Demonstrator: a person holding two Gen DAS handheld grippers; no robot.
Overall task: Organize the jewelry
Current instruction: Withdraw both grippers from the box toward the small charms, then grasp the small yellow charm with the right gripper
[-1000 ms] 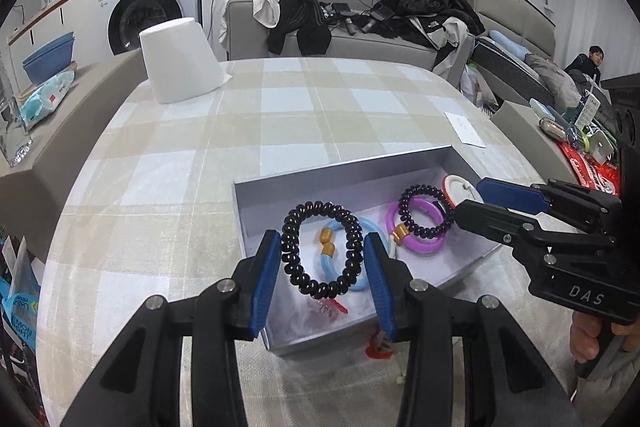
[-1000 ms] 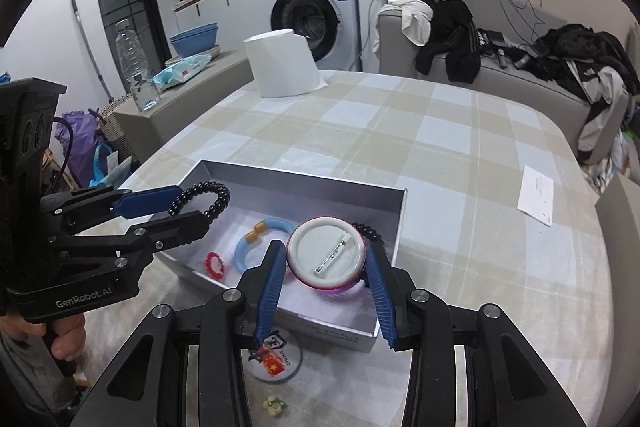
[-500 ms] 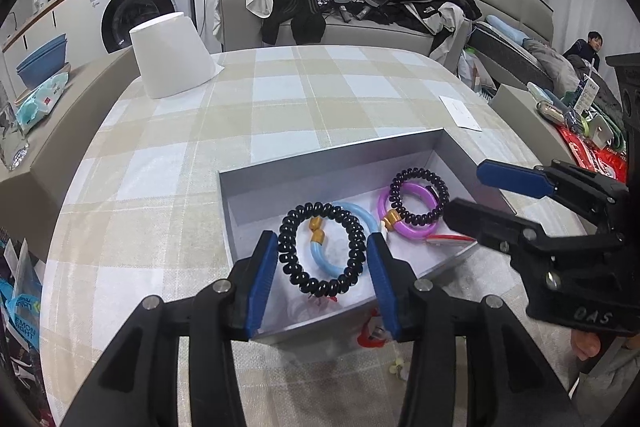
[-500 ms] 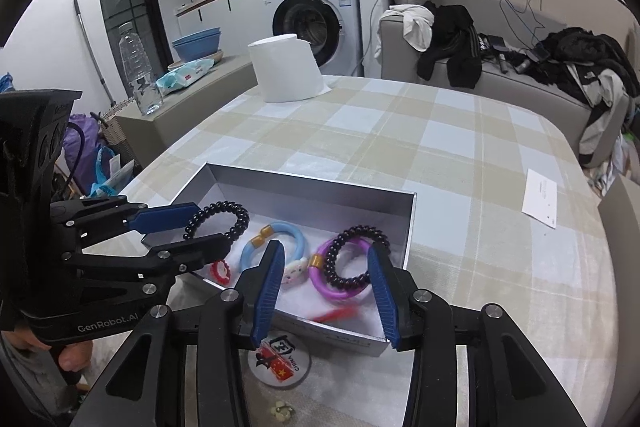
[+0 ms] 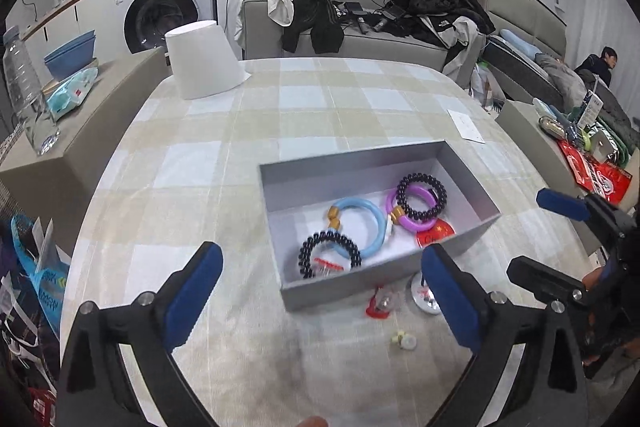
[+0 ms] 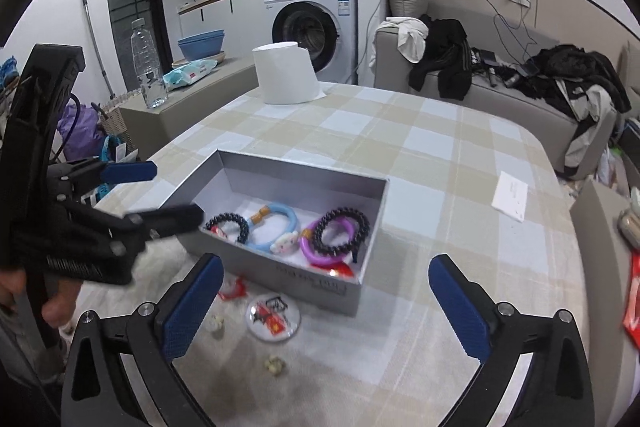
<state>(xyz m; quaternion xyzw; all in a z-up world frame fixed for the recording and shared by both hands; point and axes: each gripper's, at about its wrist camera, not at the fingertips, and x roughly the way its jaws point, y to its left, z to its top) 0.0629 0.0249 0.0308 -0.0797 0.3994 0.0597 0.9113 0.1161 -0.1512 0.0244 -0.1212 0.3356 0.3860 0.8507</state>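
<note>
Even, soft indoor light without glare; fisheye bending and dark vignette at edges; slight motion blur nearby.

Grey open box (image 5: 362, 167) seen ahead of left gripper (image 5: 320, 293). Inside, lying flat: black bead bracelet (image 5: 330, 254) nearest, blue bangle (image 5: 357, 227) overlapped by it, purple bangle (image 5: 414, 219) farther right, topped by second black bead bracelet (image 5: 424, 195).
</note>
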